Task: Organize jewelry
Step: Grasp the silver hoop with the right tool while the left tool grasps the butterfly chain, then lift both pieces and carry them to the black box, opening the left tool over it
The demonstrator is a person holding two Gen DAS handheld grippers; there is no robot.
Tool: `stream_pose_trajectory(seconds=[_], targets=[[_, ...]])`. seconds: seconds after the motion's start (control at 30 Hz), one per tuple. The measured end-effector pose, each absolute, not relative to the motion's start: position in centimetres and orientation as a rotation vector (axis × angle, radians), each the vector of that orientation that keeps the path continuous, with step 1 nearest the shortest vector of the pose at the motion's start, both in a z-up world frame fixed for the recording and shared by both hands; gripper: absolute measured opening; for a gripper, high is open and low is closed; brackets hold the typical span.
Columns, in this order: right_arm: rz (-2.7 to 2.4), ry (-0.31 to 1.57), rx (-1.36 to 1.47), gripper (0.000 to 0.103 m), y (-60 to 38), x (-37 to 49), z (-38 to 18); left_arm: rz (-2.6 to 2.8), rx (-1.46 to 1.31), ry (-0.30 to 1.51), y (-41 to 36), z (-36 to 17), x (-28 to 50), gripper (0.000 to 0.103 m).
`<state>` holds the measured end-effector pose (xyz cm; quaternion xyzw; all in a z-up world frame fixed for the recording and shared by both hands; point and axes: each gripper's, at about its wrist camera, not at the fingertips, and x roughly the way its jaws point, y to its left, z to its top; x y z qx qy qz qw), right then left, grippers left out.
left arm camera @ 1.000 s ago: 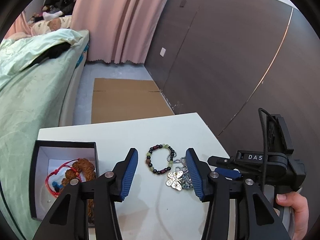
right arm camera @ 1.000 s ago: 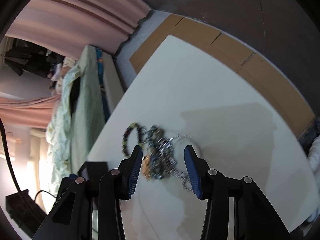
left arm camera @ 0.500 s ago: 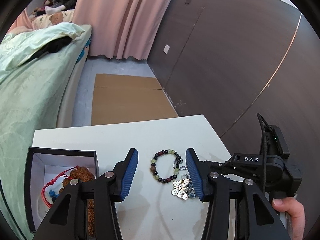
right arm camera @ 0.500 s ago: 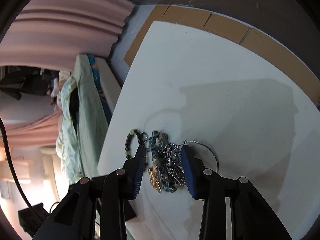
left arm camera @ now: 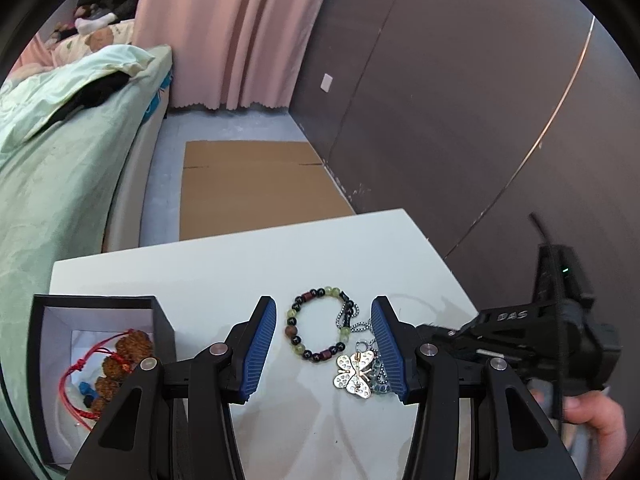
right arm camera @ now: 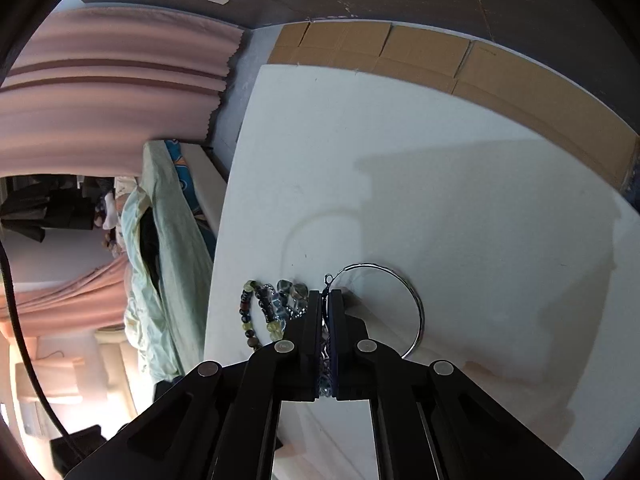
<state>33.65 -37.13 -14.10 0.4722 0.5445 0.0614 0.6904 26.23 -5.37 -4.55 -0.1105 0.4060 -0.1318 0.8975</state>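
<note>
White tabletop [right arm camera: 460, 184]: right gripper [right arm camera: 326, 300], jaws just closed, pinches tangled chains [right arm camera: 326, 354]; we risk dragging the hoop [right arm camera: 414, 300] and beaded bracelet [left arm camera: 316, 330] along; left gripper [left arm camera: 324, 344] gapes empty.

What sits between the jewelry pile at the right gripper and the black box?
The beaded bracelet and the open left gripper lie between the jewelry pile, which the right gripper has just closed on, and the black box.

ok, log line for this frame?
right hand-held gripper: just closed on necklace chain | left hand-held gripper: open over bead bracelet | box: open
</note>
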Motion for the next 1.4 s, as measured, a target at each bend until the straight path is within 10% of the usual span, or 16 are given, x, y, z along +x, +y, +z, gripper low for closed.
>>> stream_pose_trajectory(seconds=[0.83, 1.0, 1.4], targets=[[0.253, 1.155, 1.076, 0.003, -38.8, 33.0, -11.6, -0.275, 0.023, 0.967, -10.5, -10.2, 27.9, 0.031], [0.255, 1.156, 1.073, 0.003, -38.7, 33.1, -11.6, -0.342, 0.030, 0.971, -10.8, -10.2, 27.7, 0.007], [0.309, 1.126, 1.030, 0.003, -37.7, 33.0, -10.2, -0.357, -0.029, 0.905, -10.0, -6.9, 25.8, 0.007]])
